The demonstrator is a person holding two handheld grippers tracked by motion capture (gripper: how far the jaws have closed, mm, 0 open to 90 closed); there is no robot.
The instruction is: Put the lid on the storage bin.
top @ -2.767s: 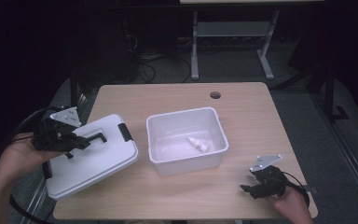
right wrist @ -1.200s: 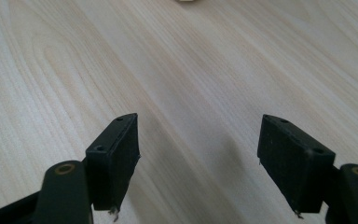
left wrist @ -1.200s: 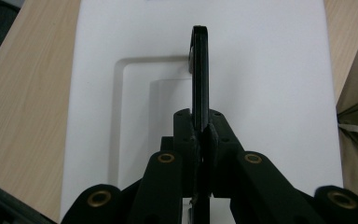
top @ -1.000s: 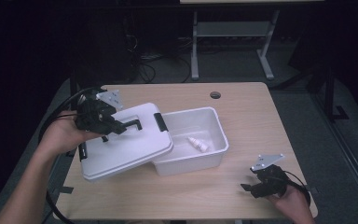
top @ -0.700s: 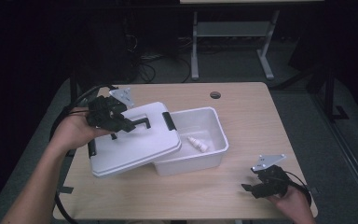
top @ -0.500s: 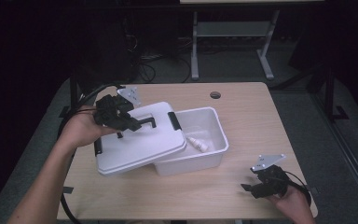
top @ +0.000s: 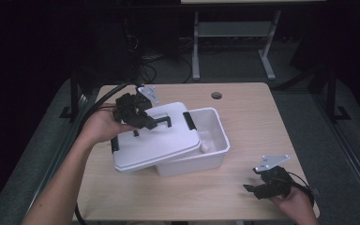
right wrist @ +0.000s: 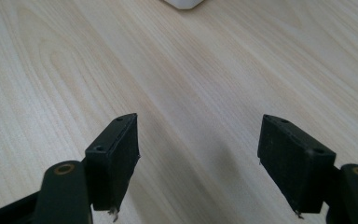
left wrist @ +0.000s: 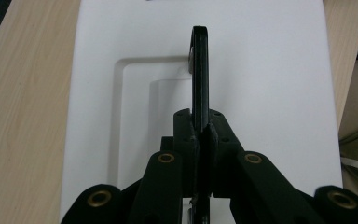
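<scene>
Wooden table (top: 262, 122), left tongs (top: 146, 121) clamping lid handle (left wrist: 199, 70), lid (top: 154, 138) overhanging bin (top: 218, 140)

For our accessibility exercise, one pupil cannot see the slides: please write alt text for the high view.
The left gripper grips the black handle of a white lid, holding it tilted partly over an open white bin on a wooden table. The right gripper rests open at the table's near right corner, away from the bin.

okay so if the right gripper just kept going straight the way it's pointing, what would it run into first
Most likely the white bin. The right gripper, jaws open, points across bare table toward a white corner at the top edge of its own view. Nothing lies between, though depth is hard to judge.
</scene>
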